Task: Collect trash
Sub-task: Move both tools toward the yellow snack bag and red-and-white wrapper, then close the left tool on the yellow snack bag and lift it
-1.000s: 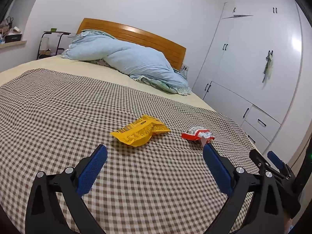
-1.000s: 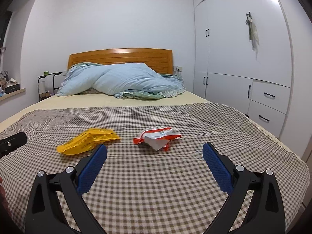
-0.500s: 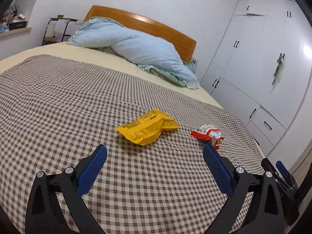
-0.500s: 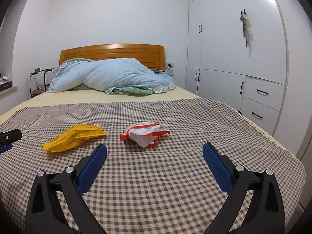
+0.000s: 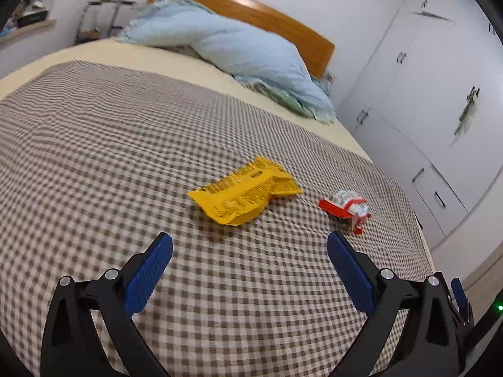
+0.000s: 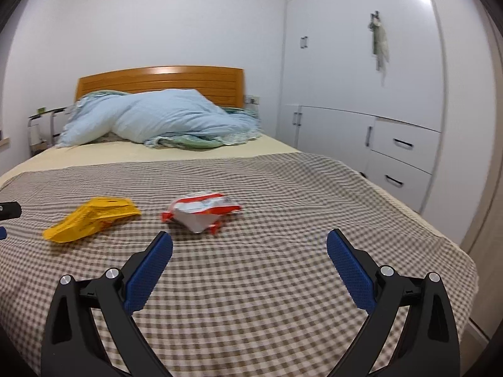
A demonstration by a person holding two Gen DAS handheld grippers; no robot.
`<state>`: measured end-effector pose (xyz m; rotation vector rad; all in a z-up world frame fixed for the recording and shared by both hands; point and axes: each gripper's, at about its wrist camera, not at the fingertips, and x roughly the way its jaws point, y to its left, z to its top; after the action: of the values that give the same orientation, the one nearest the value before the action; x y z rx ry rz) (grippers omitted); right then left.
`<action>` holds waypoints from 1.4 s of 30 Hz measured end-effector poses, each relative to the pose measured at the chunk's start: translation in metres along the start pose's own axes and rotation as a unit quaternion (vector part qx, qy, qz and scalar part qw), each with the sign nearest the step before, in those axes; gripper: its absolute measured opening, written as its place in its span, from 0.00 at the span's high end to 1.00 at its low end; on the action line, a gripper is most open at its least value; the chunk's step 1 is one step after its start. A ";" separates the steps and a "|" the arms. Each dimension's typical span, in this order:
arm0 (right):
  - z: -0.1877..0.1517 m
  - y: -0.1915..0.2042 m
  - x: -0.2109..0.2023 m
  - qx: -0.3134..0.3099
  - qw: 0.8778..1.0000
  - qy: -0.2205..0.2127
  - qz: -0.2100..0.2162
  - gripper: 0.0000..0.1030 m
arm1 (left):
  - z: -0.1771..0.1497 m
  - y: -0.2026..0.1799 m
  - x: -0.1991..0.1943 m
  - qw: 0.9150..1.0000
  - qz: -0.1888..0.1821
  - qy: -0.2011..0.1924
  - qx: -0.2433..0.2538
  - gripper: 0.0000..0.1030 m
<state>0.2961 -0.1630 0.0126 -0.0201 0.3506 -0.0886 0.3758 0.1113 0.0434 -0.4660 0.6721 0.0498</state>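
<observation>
A crumpled yellow snack wrapper lies on the checked bedspread, just beyond my left gripper, which is open and holds nothing. To its right sits a red and white wrapper. From the right wrist, the red and white wrapper lies ahead and slightly left of my open, empty right gripper, with the yellow wrapper further left. The tip of the left gripper shows at the left edge.
A light blue duvet is heaped by the wooden headboard. White wardrobes with drawers stand along the bed's right side. A metal rack stands at the far left corner. The bed's right edge drops to the floor.
Both grippers have moved forward over the bed, so the two wrappers appear nearer. The left view has tilted down toward the yellow wrapper. Both grippers stay open.
</observation>
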 end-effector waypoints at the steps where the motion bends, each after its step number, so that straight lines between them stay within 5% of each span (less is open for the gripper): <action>1: 0.000 -0.004 0.001 0.008 1.000 0.003 -0.003 0.08 | 0.004 -0.002 0.007 1.000 0.008 0.011 0.010 0.07; 5: -0.003 -0.014 0.006 0.023 1.000 0.011 -0.016 0.08 | 0.010 -0.005 0.032 0.997 0.050 0.015 0.060 0.07; 7: -0.005 -0.016 0.010 0.016 0.999 0.012 -0.026 0.08 | 0.009 -0.005 0.052 0.992 0.079 0.046 0.084 0.07; 11: -0.012 -0.024 0.021 -0.009 0.996 0.015 -0.087 0.08 | 0.013 -0.007 0.073 0.986 0.097 0.068 0.114 0.07; 16: -0.021 -0.040 0.037 0.020 0.992 0.044 -0.112 0.08 | 0.019 -0.029 0.105 0.969 0.149 0.051 0.189 0.07; 21: -0.027 -0.048 0.039 0.019 0.989 0.030 -0.144 0.08 | 0.005 -0.034 0.140 0.957 0.170 0.061 0.226 0.07; 24: -0.030 -0.055 0.040 0.023 0.987 0.026 -0.155 0.08 | -0.001 -0.028 0.158 0.956 0.165 0.096 0.224 0.07; 28: -0.032 -0.065 0.040 0.043 0.987 0.028 -0.150 0.08 | 0.008 -0.012 0.156 0.968 0.137 0.100 0.186 0.09; 29: -0.032 -0.066 0.040 0.046 0.987 0.027 -0.151 0.08 | 0.009 -0.009 0.154 0.969 0.133 0.101 0.182 0.13; 31: -0.032 -0.066 0.040 0.049 0.987 0.025 -0.153 0.08 | 0.010 -0.007 0.148 0.972 0.126 0.090 0.177 0.38; 33: -0.032 -0.065 0.039 0.047 0.987 0.025 -0.150 0.08 | 0.013 -0.001 0.135 0.977 0.120 0.066 0.163 0.84; 34: -0.032 -0.063 0.039 0.044 0.988 0.024 -0.148 0.08 | 0.013 0.001 0.132 0.980 0.112 0.054 0.154 0.98; 36: -0.031 -0.059 0.039 0.036 0.988 0.022 -0.146 0.08 | 0.013 0.007 0.114 0.988 0.085 0.022 0.129 1.00; 42: -0.033 -0.055 0.040 0.035 0.990 0.022 -0.135 0.08 | 0.001 0.023 0.054 0.992 0.061 -0.067 0.092 1.00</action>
<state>0.3179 -0.2216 -0.0301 0.0045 0.3874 -0.3690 0.4145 0.1266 0.0025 -0.2412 0.5669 0.1325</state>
